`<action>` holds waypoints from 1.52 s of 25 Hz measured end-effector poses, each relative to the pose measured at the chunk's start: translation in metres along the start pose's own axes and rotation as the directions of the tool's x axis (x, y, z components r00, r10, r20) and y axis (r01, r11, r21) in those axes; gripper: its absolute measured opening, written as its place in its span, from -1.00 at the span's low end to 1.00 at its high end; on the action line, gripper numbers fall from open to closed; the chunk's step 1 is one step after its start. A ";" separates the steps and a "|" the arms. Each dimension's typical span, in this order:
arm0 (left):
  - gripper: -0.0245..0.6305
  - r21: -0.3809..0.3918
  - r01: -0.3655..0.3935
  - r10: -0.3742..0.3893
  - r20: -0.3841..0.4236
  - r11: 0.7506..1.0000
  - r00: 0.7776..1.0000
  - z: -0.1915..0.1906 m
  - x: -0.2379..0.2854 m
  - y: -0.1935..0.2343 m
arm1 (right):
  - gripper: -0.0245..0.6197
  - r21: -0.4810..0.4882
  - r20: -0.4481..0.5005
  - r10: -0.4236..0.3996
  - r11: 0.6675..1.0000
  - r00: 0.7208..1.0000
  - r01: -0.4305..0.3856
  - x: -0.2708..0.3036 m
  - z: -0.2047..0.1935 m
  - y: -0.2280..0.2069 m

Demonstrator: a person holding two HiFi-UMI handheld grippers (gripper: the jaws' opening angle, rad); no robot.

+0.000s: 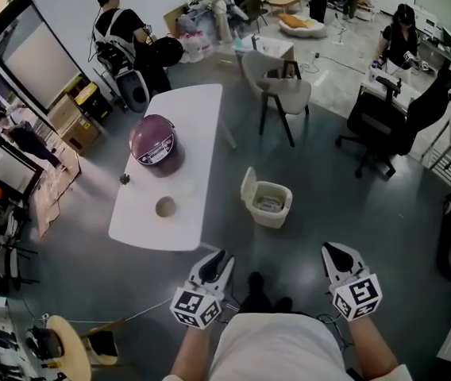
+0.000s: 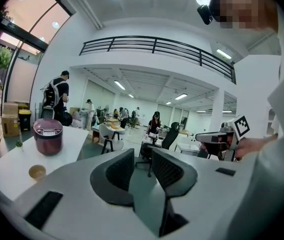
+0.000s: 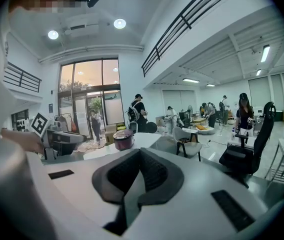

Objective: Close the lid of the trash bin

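In the head view the trash bin (image 1: 279, 214) stands on the grey floor above both my claws, towards the middle of the frame and just right of the white table (image 1: 187, 125). Its lid (image 1: 248, 186) is up, standing on the bin's left edge, with the opening to its right. My left claw (image 1: 216, 260) sits at lower centre-left and my right claw (image 1: 338, 254) at lower centre-right, so the bin lies ahead and between them, well apart from both. The lid is on the left claw's side, and I judge that claw the nearer one to swing it over to the right and down. In the left gripper view my jaws stand apart with only floor showing in the gap and nothing between them. The bin itself does not show here. The table runs along the left of the frame with a purple cooker (image 2: 48, 135) on it, and my other claw is out at the right edge. In the right gripper view the jaws meet at their tips, together on nothing. The bin is not in sight here either. The table and cooker lie past the jaw tips at centre frame.
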State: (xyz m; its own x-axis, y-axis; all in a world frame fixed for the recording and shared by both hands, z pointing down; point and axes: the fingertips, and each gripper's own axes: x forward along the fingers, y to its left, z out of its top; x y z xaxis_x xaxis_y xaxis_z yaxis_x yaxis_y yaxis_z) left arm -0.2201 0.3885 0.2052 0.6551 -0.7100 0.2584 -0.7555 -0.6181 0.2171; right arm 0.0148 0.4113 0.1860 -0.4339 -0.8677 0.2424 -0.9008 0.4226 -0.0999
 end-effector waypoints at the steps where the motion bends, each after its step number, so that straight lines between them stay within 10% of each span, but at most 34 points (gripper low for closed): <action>1: -0.54 0.000 -0.002 0.002 -0.002 1.000 1.000 0.000 0.003 0.003 | -0.89 0.000 -0.002 0.000 1.000 1.000 0.000 0.004 0.000 -0.002; 38: -0.54 0.045 0.193 -0.179 -0.212 0.980 0.961 0.022 0.244 0.237 | -0.89 0.015 -0.233 -0.122 0.992 0.965 0.129 0.307 0.003 -0.087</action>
State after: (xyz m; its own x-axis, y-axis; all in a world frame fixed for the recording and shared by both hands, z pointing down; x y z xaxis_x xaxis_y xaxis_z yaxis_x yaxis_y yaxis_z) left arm -0.2387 0.0613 0.2992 0.7638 -0.4998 0.4084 -0.6138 -0.7582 0.2198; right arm -0.0398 0.1071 0.2660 -0.3056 -0.8278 0.4705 -0.9493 0.3033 -0.0828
